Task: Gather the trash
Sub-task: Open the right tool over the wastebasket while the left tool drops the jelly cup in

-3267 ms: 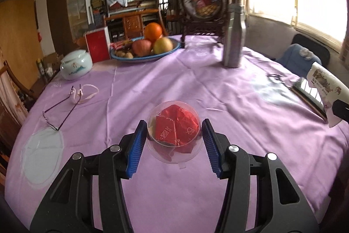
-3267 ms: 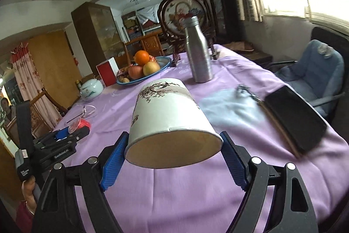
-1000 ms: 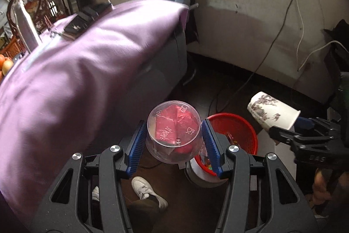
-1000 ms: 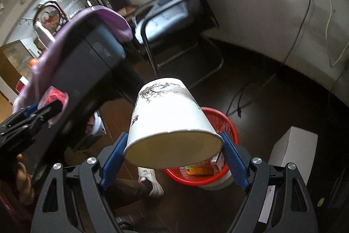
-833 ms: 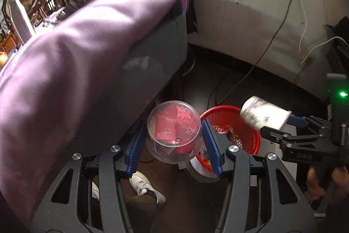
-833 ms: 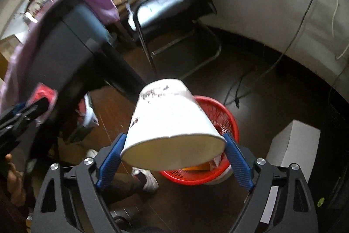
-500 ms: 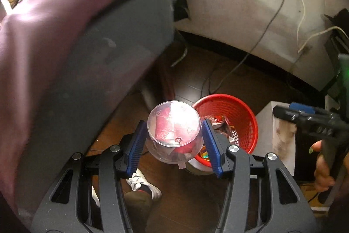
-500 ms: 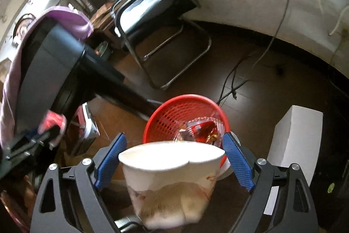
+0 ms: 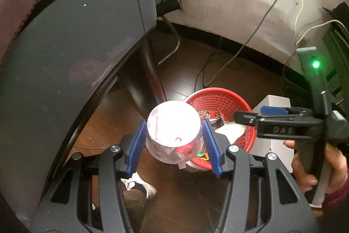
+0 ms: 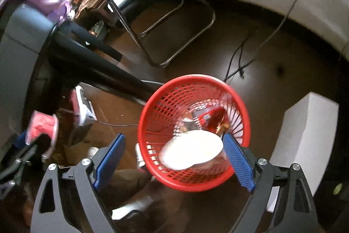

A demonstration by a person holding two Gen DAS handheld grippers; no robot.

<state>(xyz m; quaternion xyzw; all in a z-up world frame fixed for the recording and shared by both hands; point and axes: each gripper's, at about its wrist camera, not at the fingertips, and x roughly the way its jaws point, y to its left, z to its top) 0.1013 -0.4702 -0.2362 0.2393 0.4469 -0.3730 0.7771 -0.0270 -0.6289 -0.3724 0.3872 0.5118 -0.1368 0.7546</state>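
Having just spread its jaws, the right gripper (image 10: pixel 173 159) is empty; the paper cup (image 10: pixel 192 150) lies in the red basket (image 10: pixel 152 115). The left gripper (image 9: pixel 173 146) pinches the clear plastic cup (image 9: pixel 173 134), next to drop.

Dim room, glare on clear cup (image 9: pixel 173 123), fisheye-bent edges, blurred basket (image 10: pixel 194 132)

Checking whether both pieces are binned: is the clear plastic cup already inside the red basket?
No, the clear plastic cup sits clamped between the left tool's blue pads, outside the red basket.
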